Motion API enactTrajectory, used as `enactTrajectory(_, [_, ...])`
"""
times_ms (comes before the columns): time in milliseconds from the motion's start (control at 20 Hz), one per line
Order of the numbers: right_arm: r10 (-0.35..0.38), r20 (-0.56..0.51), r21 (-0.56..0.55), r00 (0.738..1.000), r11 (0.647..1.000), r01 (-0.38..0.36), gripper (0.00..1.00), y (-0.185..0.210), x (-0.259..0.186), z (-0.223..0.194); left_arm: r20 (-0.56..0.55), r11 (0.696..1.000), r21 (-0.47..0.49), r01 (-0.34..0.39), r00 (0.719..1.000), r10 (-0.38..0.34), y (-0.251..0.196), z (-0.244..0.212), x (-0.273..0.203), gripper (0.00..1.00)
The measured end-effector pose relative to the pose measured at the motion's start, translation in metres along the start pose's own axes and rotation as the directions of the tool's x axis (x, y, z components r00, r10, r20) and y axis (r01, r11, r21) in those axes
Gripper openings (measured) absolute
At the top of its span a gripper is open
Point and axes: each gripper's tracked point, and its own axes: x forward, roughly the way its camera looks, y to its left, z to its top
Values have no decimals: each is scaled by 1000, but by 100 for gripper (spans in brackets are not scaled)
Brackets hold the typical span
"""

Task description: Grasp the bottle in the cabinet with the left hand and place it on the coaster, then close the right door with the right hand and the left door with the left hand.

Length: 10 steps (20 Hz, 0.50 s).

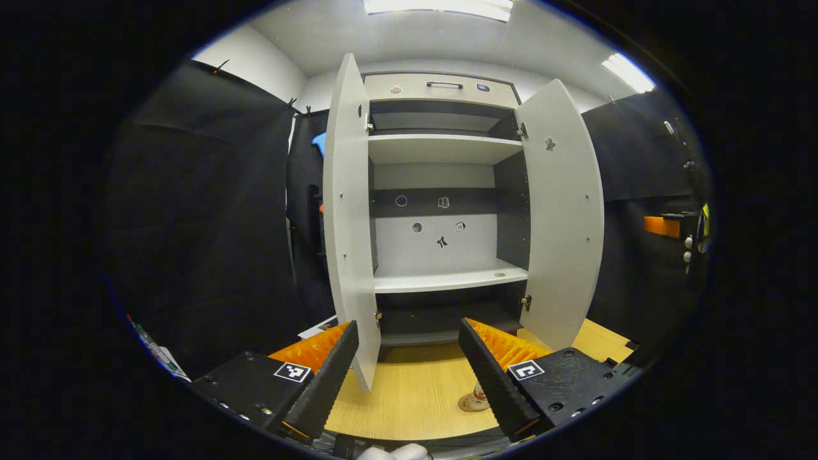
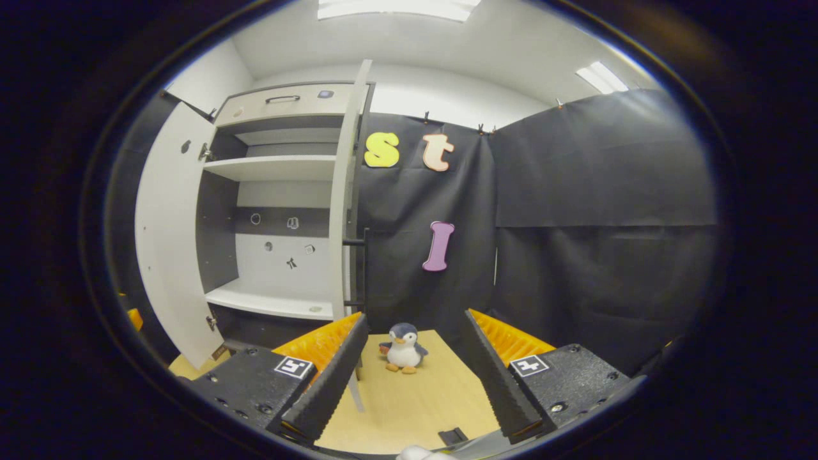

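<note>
Both cabinet doors stand open: the left door (image 1: 348,217) and the right door (image 1: 565,211) flank bare shelves (image 1: 447,279). The bottle (image 1: 478,395) already stands on the coaster (image 1: 471,404) on the worktop (image 1: 409,396), partly hidden behind a finger of the left gripper (image 1: 409,377), which is released and empty. The right gripper (image 2: 409,377) is spread too, facing a toy penguin (image 2: 402,348). The bottle looks small and probably light and tippable; each door's free edge seems the place to push.
</note>
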Motion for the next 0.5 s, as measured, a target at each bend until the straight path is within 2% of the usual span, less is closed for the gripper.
enactTrajectory(300, [38, 31, -15, 999, 999, -37, 96, -2, 60, 24, -2, 1000, -1, -7, 1000, 7, -7, 10, -16, 96])
enactTrajectory(500, [112, 0, 13, 994, 994, -112, 97, 3, 109, 24, 12, 999, -28, -25, 1000, 26, -22, 25, -17, 96])
